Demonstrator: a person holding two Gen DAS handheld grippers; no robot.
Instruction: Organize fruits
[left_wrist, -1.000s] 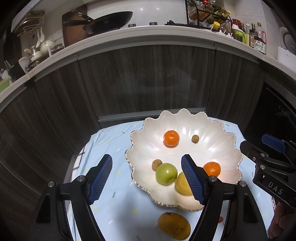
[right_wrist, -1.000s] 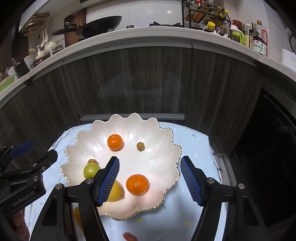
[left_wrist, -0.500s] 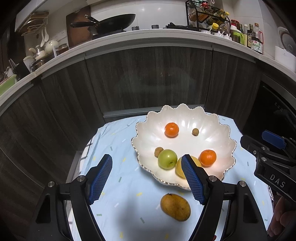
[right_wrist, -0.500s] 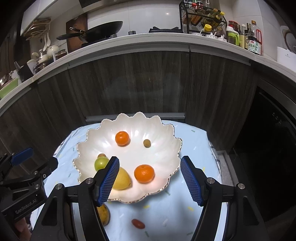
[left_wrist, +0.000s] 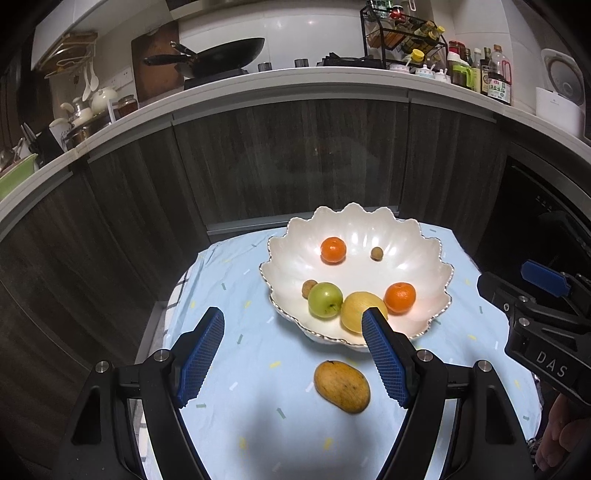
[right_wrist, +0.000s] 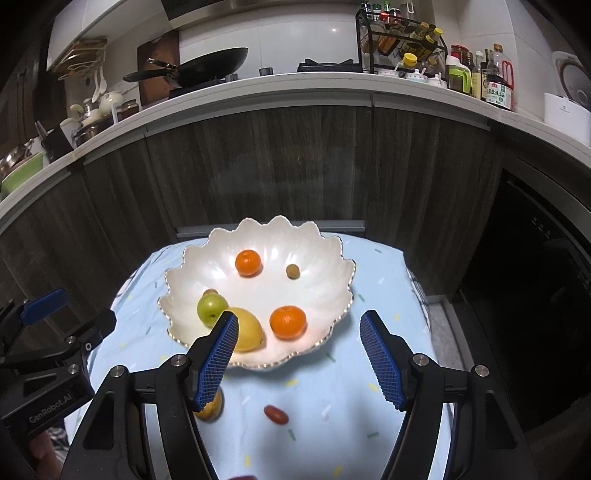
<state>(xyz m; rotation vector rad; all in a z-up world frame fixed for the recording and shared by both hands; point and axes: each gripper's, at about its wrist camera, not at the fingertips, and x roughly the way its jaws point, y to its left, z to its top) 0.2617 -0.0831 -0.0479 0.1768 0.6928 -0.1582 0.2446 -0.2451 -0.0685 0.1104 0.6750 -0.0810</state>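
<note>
scene: a low table under a pale blue cloth (left_wrist: 258, 424) in a kitchen, dark cabinet doors behind it.
bowl: the white scalloped bowl (left_wrist: 436, 269) sits toward the far side of the cloth with two oranges, a green apple (left_wrist: 325, 299), a yellow fruit (left_wrist: 360, 308) and two small brown fruits inside.
what changed: both wrist views now take in more of the near cloth than a second ago, and the bowl sits smaller and farther up the frame; both hands have drawn back from it.
newly in view: a mango (left_wrist: 341, 386) lies on the cloth just in front of the bowl, and a small red fruit (right_wrist: 276, 414) lies near it, both outside the bowl.
left gripper: left gripper (left_wrist: 293, 358) hangs over the cloth, jaws apart, nothing between them.
right gripper: right gripper (right_wrist: 299, 360) likewise, jaws apart and empty.
meaning: the pull-back looks like a reset to reach the two loose fruits, most likely the mango first.
</note>
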